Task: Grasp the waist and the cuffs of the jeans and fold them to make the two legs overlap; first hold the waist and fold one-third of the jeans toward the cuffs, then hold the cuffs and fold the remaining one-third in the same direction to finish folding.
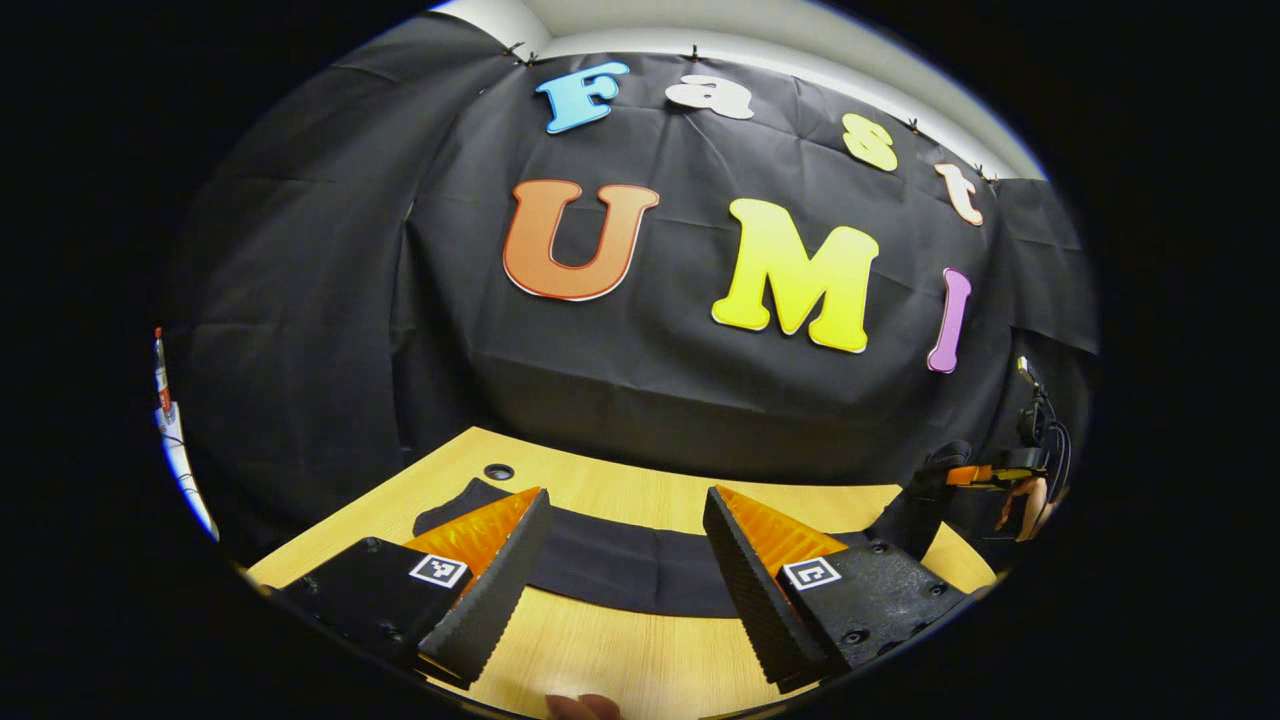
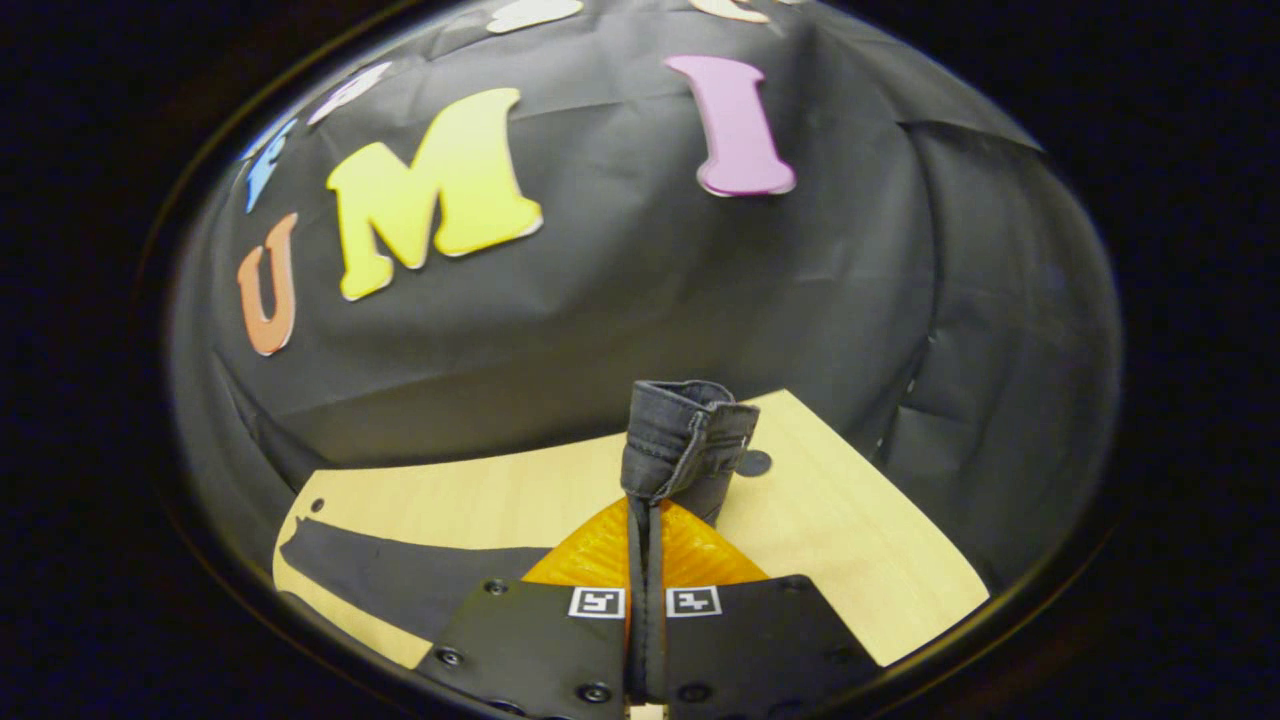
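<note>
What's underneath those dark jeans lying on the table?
The jeans lie flat on a light wooden table. One end is lifted, pinched in the right claw. The wood directly beneath the cloth is covered, so anything there can't be seen.

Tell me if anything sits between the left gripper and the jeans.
Nothing visible does. The left gripper is open above bare table, with the jeans lying flat just ahead. The right gripper is shut on one end of the jeans.

Dark jeans (image 2: 400, 575) flat, one end lifted
</note>
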Demonstrator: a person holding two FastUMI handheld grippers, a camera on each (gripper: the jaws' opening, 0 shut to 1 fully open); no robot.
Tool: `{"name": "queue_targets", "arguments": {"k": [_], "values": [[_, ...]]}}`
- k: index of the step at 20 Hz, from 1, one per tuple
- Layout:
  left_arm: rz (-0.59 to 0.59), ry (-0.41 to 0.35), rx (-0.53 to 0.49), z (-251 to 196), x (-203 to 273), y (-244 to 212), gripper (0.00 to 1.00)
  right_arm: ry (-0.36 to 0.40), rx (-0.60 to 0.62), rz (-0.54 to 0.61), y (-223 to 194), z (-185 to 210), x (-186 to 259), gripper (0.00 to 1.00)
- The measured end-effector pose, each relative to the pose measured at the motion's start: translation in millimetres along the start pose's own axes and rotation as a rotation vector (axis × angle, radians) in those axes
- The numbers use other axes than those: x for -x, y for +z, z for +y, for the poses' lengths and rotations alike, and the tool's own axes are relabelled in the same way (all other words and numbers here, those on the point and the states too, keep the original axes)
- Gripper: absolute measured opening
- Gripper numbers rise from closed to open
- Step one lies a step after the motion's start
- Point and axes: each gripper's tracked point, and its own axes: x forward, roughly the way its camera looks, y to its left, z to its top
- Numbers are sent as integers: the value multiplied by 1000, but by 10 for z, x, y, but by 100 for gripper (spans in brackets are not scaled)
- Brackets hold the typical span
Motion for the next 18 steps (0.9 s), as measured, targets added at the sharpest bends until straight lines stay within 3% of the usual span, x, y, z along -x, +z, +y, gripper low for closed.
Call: {"name": "queue_targets", "arguments": {"k": [12, 15, 18], "values": [[7, 131, -2, 450, 437, -41, 99, 284, 186, -32, -46, 387, 482, 0], [14, 156, -4, 556, 529, -85, 99, 341, 219, 5, -223, 401, 646, 0], [27, 182, 4, 634, 608, -159, 99, 382, 295, 60, -532, 783, 455, 0]]}}
